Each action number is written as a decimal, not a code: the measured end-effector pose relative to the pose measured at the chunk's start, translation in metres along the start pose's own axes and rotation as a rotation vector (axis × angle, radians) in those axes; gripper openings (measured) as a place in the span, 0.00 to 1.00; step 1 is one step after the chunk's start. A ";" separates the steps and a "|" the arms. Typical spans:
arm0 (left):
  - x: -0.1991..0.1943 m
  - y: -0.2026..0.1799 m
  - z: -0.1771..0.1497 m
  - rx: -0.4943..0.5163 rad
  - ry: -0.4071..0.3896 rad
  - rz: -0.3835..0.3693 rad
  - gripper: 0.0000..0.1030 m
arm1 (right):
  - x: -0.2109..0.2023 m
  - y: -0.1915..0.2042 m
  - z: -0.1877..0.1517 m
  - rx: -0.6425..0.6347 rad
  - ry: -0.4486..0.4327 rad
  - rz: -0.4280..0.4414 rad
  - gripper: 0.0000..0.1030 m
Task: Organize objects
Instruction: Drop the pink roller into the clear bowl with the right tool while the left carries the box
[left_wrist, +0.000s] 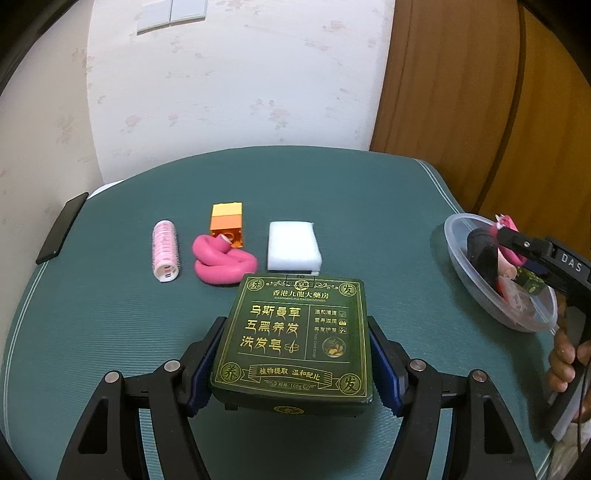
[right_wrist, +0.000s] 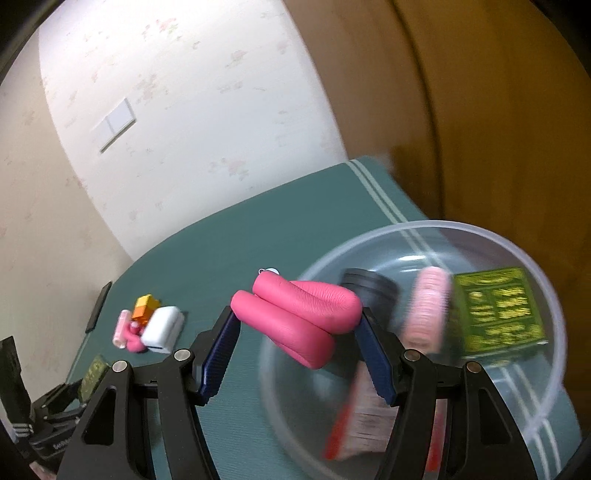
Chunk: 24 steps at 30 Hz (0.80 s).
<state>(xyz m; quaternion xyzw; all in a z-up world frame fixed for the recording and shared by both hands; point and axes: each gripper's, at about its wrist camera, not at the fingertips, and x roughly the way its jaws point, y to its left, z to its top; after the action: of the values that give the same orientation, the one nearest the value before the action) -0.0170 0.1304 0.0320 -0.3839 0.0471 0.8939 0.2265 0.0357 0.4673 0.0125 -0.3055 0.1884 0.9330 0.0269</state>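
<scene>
My left gripper (left_wrist: 295, 365) pinches the green soap box (left_wrist: 293, 341) above the teal table (left_wrist: 110, 314), while my right gripper (right_wrist: 297, 345) clamps a folded pink foam roll (right_wrist: 299, 317) over the clear bowl (right_wrist: 546, 295)

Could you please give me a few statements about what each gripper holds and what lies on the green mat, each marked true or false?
1. The left gripper is closed on a green soap box. True.
2. The right gripper holds the white sponge. False: it grips a folded pink foam roller; the white sponge lies on the green mat.
3. The clear plastic bowl is empty. False: it already holds a green box, a pink hair curler and other items.
4. An orange and yellow block sits on the mat behind a coiled pink roller. True.
5. A black phone lies at the mat's left edge. True.
</scene>
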 end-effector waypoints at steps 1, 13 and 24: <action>0.000 -0.002 0.000 0.003 0.001 -0.002 0.71 | -0.003 -0.004 -0.001 0.003 -0.001 -0.009 0.63; 0.001 -0.029 -0.005 0.011 0.011 -0.009 0.71 | -0.031 -0.059 -0.013 0.015 0.007 -0.121 0.63; 0.002 -0.056 -0.006 0.042 0.021 -0.040 0.71 | -0.027 -0.076 -0.008 -0.001 0.047 -0.153 0.63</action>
<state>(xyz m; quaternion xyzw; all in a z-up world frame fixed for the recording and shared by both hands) 0.0108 0.1794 0.0314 -0.3895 0.0606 0.8839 0.2519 0.0744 0.5365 -0.0033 -0.3408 0.1646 0.9209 0.0937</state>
